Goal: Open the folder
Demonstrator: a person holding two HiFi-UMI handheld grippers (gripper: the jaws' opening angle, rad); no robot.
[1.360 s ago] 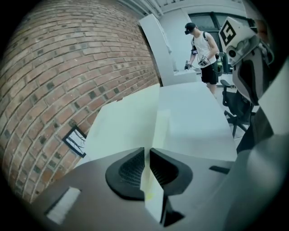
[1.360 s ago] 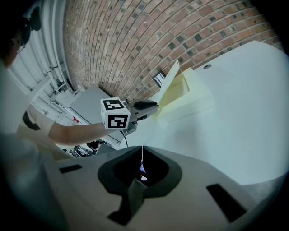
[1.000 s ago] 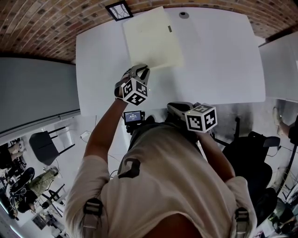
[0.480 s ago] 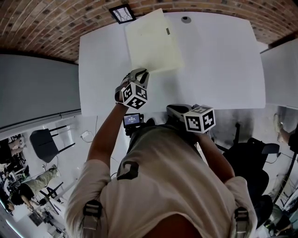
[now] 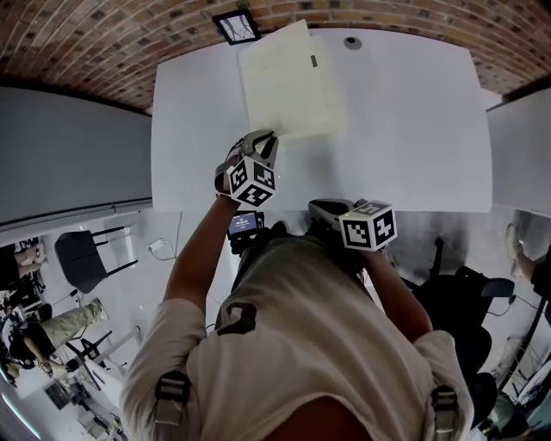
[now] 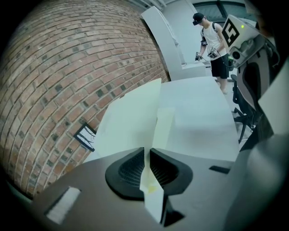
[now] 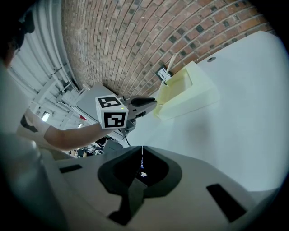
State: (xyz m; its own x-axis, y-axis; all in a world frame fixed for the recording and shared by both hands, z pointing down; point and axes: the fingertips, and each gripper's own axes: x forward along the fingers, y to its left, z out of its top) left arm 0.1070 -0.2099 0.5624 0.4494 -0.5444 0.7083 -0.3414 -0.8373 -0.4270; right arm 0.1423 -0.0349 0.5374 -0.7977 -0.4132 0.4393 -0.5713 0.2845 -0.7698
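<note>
Had the left claw (image 6: 147, 155) clenched on the near corner of the folder (image 5: 288, 82), with the thin pale yellow cover (image 6: 163, 126) pinched edge-on between the ribbed pads. Held that corner raised a little off the part below, so that the right gripper view showed a shallow wedge gaping on the side toward the left claw. Pointed this claw slantwise down at the white desk (image 5: 405, 112), with the left marker cube (image 5: 251, 179) riding on its back just ahead of the wrist. Had the right claw (image 7: 142, 155) clenched on nothing, pads pressed together with only a hairline between them. Held it back at the near edge of the desk, well apart from the folder and aimed across bare desk top toward it, with the right marker cube (image 5: 368, 226) on top. Found the folder lying on the far left part of the desk, turned slightly askew, its far corner close to the far edge. Made out a small dark label (image 5: 313, 60) on the cover near its far side. Saw a small round fitting (image 5: 352, 42) in the desk top just right of that far corner, apart from the folder. Saw a black-framed card (image 5: 238, 26) against the brick wall (image 5: 86, 43) just beyond the desk's far edge. Noted a person (image 6: 210, 40) standing far off past the desk's end in the left gripper view
</note>
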